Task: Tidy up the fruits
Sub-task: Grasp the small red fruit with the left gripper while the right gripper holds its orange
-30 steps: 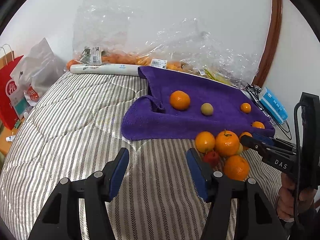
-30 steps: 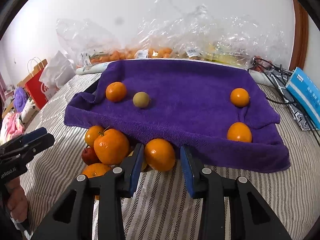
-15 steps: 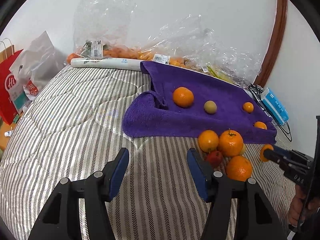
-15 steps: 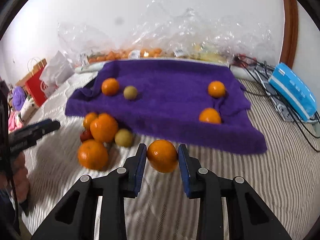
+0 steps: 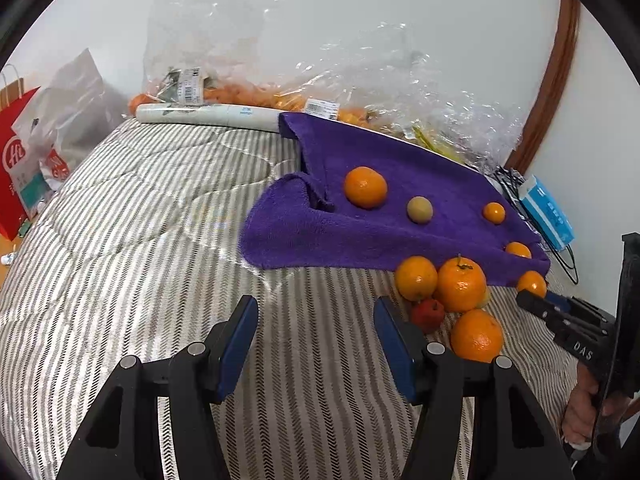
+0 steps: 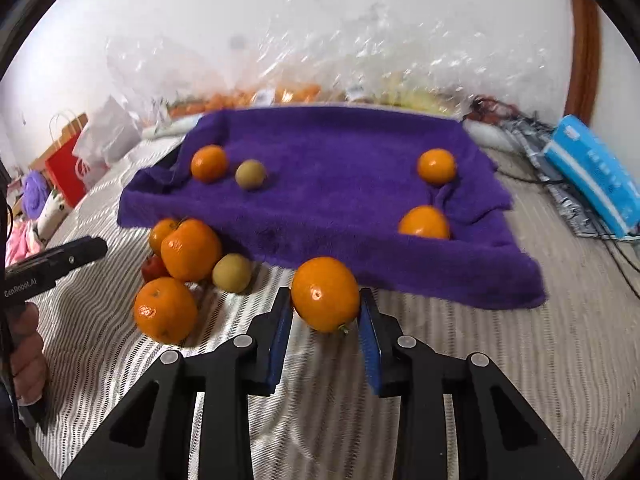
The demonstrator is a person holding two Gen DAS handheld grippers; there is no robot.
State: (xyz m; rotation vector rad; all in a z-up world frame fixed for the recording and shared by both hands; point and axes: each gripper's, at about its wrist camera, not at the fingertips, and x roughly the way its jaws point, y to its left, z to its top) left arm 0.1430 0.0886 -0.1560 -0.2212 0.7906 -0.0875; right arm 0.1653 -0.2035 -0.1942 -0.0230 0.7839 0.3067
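The right gripper (image 6: pixel 325 322) was closed on one orange (image 6: pixel 325 299), its two blue pads pressing the fruit from both sides, above the striped bedcover (image 6: pixel 500 320) just in front of the purple towel (image 6: pixel 340 200). Its jaws had just been closing on this orange. The left gripper (image 5: pixel 316 342) stood about half open with nothing between its fingers, over bare bedcover.

Just beyond the grippers, a small heap of fruit lay on the cover against the near edge of the towel. I counted there three oranges: one in front (image 6: pixel 165 309), one large with a stem (image 6: pixel 191 249) and one partly hidden behind it (image 6: pixel 160 232). With them were one small red fruit (image 6: pixel 154 268) and one yellow-green fruit (image 6: pixel 232 278).

Farther, on the towel itself, lay three oranges, one at the left (image 6: pixel 209 163) and two at the right (image 6: pixel 436 166) (image 6: pixel 424 222), and one more yellow-green fruit (image 6: pixel 251 174).

At the back, against the wall, were clear plastic bags (image 5: pixel 360 92) with more fruit inside; I could not count these.

The right wrist view showed the yellow-green fruit of the heap fully, while in the left wrist view it was almost hidden behind the large orange. Only the left wrist view showed a white roll (image 5: pixel 208 114) clearly. Each view showed the other gripper from the side, with a hand (image 5: pixel 584 412) holding it.
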